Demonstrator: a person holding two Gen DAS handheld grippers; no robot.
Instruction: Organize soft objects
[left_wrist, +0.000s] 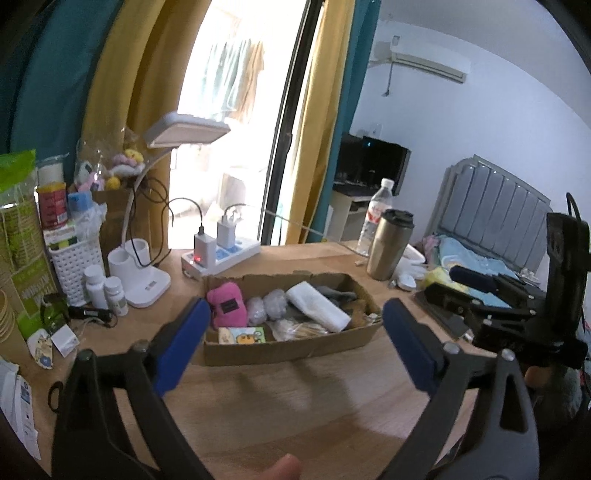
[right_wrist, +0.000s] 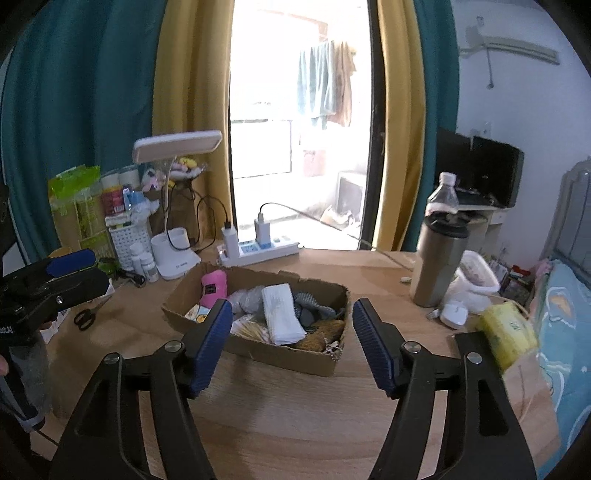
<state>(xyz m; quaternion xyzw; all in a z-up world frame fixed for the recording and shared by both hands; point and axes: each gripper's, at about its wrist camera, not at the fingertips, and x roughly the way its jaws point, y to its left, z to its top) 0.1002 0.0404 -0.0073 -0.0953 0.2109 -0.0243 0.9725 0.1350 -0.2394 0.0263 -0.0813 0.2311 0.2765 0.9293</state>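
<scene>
A shallow cardboard box (left_wrist: 258, 350) (right_wrist: 325, 363) lies on the wooden desk. It holds a pink plush (left_wrist: 226, 305) (right_wrist: 213, 286), a folded white cloth (left_wrist: 318, 305) (right_wrist: 281, 314), grey fluffy balls (left_wrist: 266, 305), a grey toy (right_wrist: 314, 309), a brown fuzzy piece (right_wrist: 321, 335) and a small cartoon card (left_wrist: 243, 335). My left gripper (left_wrist: 293, 325) is open and empty, just before the box. My right gripper (right_wrist: 291, 328) is open and empty, also before the box. Each gripper shows at the edge of the other's view.
A steel tumbler (left_wrist: 389, 245) (right_wrist: 439, 258), a water bottle (left_wrist: 378, 210), a power strip with chargers (left_wrist: 221, 254) (right_wrist: 258, 247), a white desk lamp (left_wrist: 147, 280), pill bottles (left_wrist: 105, 290), a white basket (left_wrist: 75, 266), scissors (right_wrist: 86, 315), a mouse (right_wrist: 454, 314) and a yellow tissue pack (right_wrist: 506, 332) surround the box.
</scene>
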